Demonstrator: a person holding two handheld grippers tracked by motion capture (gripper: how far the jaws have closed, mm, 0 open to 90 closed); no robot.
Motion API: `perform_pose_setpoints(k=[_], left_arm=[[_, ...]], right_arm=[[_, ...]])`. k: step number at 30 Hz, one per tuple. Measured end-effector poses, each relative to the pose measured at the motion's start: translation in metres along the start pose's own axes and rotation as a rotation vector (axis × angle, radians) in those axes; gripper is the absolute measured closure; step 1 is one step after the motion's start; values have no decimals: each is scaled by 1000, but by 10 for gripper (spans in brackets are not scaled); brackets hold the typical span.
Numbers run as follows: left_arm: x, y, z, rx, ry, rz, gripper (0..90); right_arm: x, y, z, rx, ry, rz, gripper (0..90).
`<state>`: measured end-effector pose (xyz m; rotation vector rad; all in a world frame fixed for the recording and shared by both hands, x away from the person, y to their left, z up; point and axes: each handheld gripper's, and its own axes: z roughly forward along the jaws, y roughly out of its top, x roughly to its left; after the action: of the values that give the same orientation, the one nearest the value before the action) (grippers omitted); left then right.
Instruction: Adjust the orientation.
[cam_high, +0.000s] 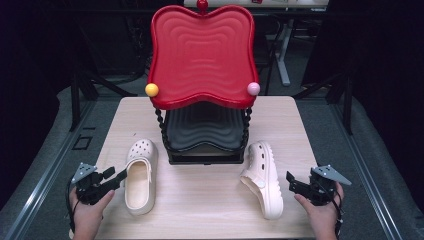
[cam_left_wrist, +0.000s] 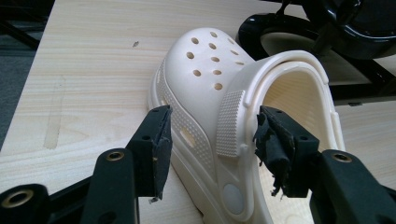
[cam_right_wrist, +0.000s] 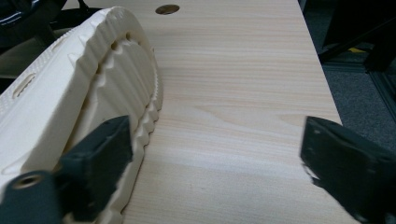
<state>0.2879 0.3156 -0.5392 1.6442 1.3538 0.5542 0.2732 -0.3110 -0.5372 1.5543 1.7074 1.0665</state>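
Two cream clogs lie on the wooden table (cam_high: 210, 200). The left clog (cam_high: 139, 175) stands upright with its toe pointing away. My left gripper (cam_high: 116, 175) is open at its left side. In the left gripper view the clog's (cam_left_wrist: 219, 93) side wall and strap hinge sit between the open left gripper (cam_left_wrist: 212, 144), and the pads (cam_left_wrist: 159, 149) stand clear of it. The right clog (cam_high: 262, 177) lies tipped on its side. My right gripper (cam_high: 291, 181) is open just right of it, with the ribbed sole (cam_right_wrist: 93, 93) beside its left jaw and bare table between the right gripper's (cam_right_wrist: 217, 158) jaws.
A two-tier rack stands at the table's middle back: a red wavy top tray (cam_high: 200, 55) with a yellow ball (cam_high: 151, 89) and a pink ball (cam_high: 253, 88), and a black lower tray (cam_high: 204, 127). The rack's black base (cam_left_wrist: 280, 32) lies just beyond the left clog.
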Motion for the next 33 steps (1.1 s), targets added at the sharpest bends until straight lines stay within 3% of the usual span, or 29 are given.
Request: perform_pose_setpoints(k=[3, 8, 12, 15, 19, 21, 28, 33], left_arm=[[1, 0, -1, 1, 2, 7, 460], [3, 0, -2, -9, 5, 1, 458], [1, 2, -8, -45, -3, -3, 463], [0, 2, -9, -38, -3, 7, 466], [-1, 2, -8, -36, 5, 16, 478], [-3, 2, -7, -40, 4, 25, 479], [-13, 2, -3, -31, 10, 90, 476], [-17, 2, 3, -19, 21, 108, 473]], right_arm=[[1, -1, -1, -2, -17, -33, 140], [2, -3, -2, -12, -51, -89, 175], [-1, -5, 1, 7, -12, -93, 296], [2, -9, 3, 6, -2, -131, 329], [7, -9, 4, 13, 27, -144, 369], [10, -8, 2, 3, 15, -158, 370], [8, -5, -2, -20, -11, -137, 425], [2, -6, -3, -27, -7, -98, 463]])
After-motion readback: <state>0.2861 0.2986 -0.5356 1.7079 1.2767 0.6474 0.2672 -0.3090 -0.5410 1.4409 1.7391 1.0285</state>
